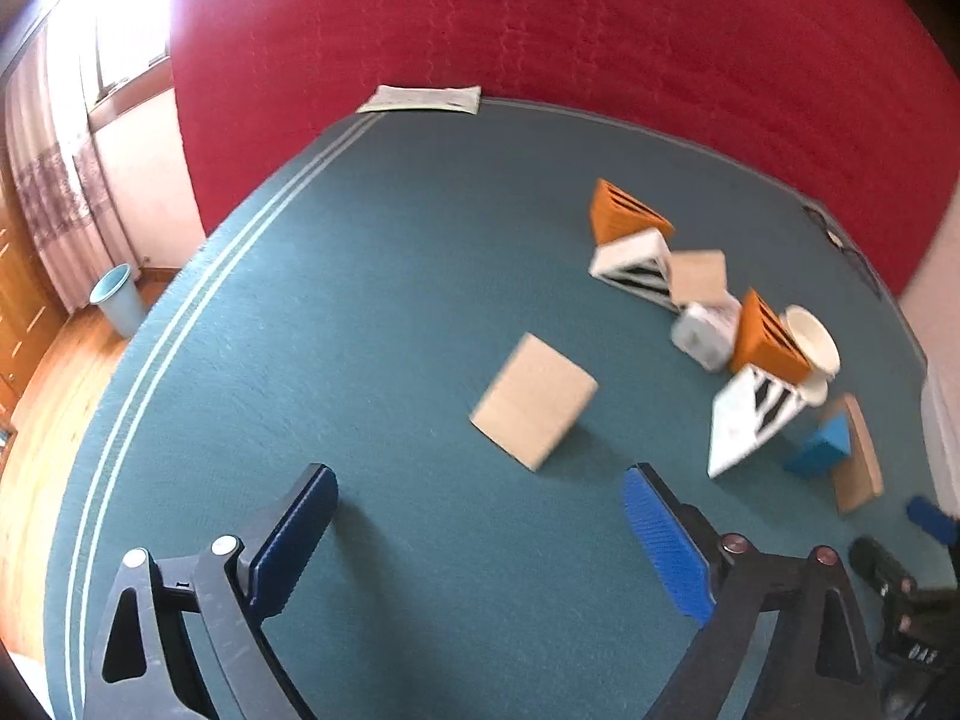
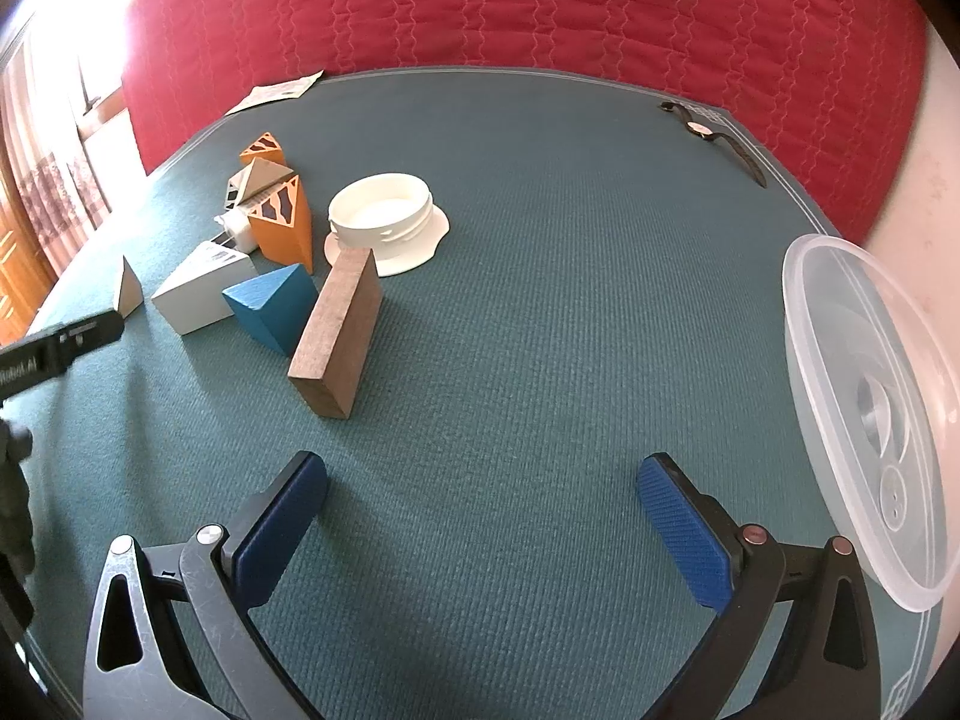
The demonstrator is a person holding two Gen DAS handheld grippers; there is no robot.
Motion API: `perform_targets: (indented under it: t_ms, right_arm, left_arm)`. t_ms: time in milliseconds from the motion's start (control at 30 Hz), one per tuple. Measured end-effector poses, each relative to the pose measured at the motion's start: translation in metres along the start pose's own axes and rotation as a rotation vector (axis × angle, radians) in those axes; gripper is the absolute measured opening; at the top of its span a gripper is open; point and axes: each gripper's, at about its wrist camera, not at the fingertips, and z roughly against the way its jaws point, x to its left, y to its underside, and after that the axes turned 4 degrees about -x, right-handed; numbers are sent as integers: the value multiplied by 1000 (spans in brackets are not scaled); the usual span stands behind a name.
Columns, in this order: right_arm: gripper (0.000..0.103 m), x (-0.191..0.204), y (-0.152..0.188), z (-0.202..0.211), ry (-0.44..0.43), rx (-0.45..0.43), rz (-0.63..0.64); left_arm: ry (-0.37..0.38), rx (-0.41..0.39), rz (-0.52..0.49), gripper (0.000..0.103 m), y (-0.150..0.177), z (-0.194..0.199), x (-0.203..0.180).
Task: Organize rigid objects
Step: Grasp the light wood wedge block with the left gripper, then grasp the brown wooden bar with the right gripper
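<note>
Both the left gripper and the right gripper hang wide apart and empty over the green mat, the blocks clustered ahead toward its left edge, the brown slab nearest the right one.

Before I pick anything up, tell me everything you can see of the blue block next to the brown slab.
The blue block is a solid wedge with triangular faces, matte painted, looking like wood. It lies on the green mat, one edge pointing up. The brown slab, standing on its long edge, appears to touch it on one side; a white wedge sits close on the other. No gripper touches it.
</note>
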Motion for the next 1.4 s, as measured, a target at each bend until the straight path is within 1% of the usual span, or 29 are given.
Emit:
perform_targets:
  t_ms: [33, 133, 200, 233, 267, 333, 400, 500, 767, 933, 1000, 1033, 1100, 1167, 1233, 1300, 1333, 1400]
  right_arm:
    - [103, -1, 0, 0, 0, 1, 0]
    - [103, 0, 0, 0, -4, -1, 1]
    - [103, -1, 0, 0, -4, -1, 0]
    - [103, 0, 0, 0, -4, -1, 0]
    - [103, -1, 0, 0, -4, 0, 0]
    - [103, -1, 0, 0, -4, 0, -1]
    - [103, 0, 0, 0, -4, 0, 0]
    - [103, 0, 0, 0, -5, -2, 0]
    - [103, -1, -1, 0, -11, -3, -1]
    - [103, -6, -1, 2, -33, -9, -18]
    - [102, -8, -3, 3, -53, -9, -45]
    - [101, -9, -4, 4, -70, -10, -61]
    - [87, -8, -8, 6, -103, -12, -79]
    - [80, -3, -14, 9, -147, -17, -93]
    - [74, 3, -21, 11, -161, -30, -87]
    - [62, 11, -28, 10, -172, -37, -74]
    - [60, 16, -32, 8, -183, -37, -67]
    - [53, 24, -38, 3, -186, -35, -48]
  left_arm:
    - [-9, -7, -11, 92, -2, 0, -1]
    - [-13, -17, -45, 81, -9, -3, -8]
    - [-6, -20, -63, 68, -13, -7, -14]
    - [-5, -20, -71, 64, -13, -9, -16]
    - [-3, -20, -78, 55, -15, -11, -16]
    - [2, -14, -94, 50, -15, -16, -18]
    - [3, -34, -114, 41, -13, -16, -18]
    - [19, -48, -132, 41, -13, -15, -21]
    - [88, -69, -120, 41, -12, -11, -21]
    - [92, -64, -97, 41, -11, -12, -18]
    - [92, -61, -85, 41, -10, -12, -16]
    - [90, -62, -84, 41, -9, -12, -16]
    - [85, -62, -84, 41, -9, -12, -17]
    - [84, -60, -84, 41, -10, -13, -16]
    - [83, -60, -85, 41, -10, -13, -16]
    - [81, -59, -88, 41, -11, -14, -16]
    - [82, -60, -89, 41, -11, -14, -16]
    - [82, -59, -88, 41, -11, -14, -16]
